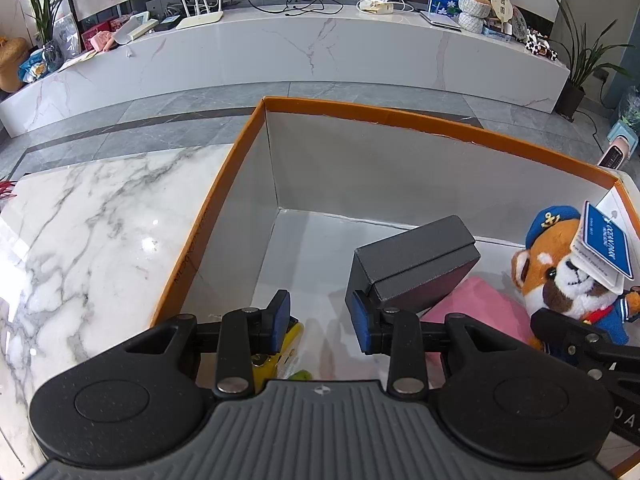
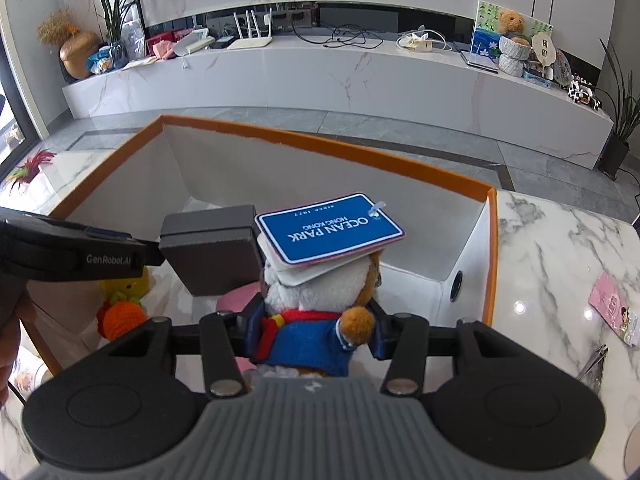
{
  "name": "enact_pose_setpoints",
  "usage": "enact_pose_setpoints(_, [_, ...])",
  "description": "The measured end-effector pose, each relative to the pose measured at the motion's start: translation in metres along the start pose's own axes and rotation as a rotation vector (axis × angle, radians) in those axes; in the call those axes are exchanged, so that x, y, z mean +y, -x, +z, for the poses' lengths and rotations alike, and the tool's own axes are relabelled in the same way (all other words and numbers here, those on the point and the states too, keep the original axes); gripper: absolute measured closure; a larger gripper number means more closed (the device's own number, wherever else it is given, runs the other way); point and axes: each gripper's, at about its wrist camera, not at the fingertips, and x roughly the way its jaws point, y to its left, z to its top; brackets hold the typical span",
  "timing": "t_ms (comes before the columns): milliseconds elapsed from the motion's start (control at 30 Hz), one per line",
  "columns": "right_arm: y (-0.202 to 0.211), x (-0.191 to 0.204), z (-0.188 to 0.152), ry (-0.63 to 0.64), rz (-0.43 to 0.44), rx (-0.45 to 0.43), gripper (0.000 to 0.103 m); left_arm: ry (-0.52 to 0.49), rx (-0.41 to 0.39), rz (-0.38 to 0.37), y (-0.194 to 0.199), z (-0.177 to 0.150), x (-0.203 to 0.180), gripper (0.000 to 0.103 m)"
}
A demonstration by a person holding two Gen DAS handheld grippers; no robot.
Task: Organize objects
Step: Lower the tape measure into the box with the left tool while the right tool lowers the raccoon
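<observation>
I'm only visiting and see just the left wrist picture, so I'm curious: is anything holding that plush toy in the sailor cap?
Observer: Yes, the right tool is shut on the plush toy, one pad on each side of its blue jacket.
Operator: What does its blue tag say?
Observer: The tag reads OCEAN PARK, HONG KONG.
Operator: Anything outside the box on that side?
Observer: A pink card lies on the marble table.

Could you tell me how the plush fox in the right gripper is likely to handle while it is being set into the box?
The plush fox looks soft, so the right gripper probably squashes its body. It is likely light. Its hanging tag may flop or snag. Set down, it may slump against the grey case.
</observation>
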Motion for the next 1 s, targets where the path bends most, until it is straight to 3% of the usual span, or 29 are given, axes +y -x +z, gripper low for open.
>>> enact_pose_setpoints(467, [-0.005,0.004,-0.003,0.023,-0.006,0.044,0.05,-0.018,-0.001,0.006,-0.001,-0.001,-0.003,0.064])
enact_pose_setpoints(667, [-0.005,0.008,-0.004,0.042,-0.019,0.046,0.045,-0.022,0.0,0.008,-0.001,-0.001,-0.004,0.064])
enact_pose_setpoints(867, [-0.004,0.017,-0.005,0.08,-0.023,0.054,0.031,-0.021,0.0,0.007,-0.001,-0.001,-0.005,0.064])
enact_pose_setpoints(1000, [-0.004,0.017,-0.005,0.088,-0.023,0.054,0.03,-0.021,0.0,0.006,-0.001,-0.001,-0.004,0.064])
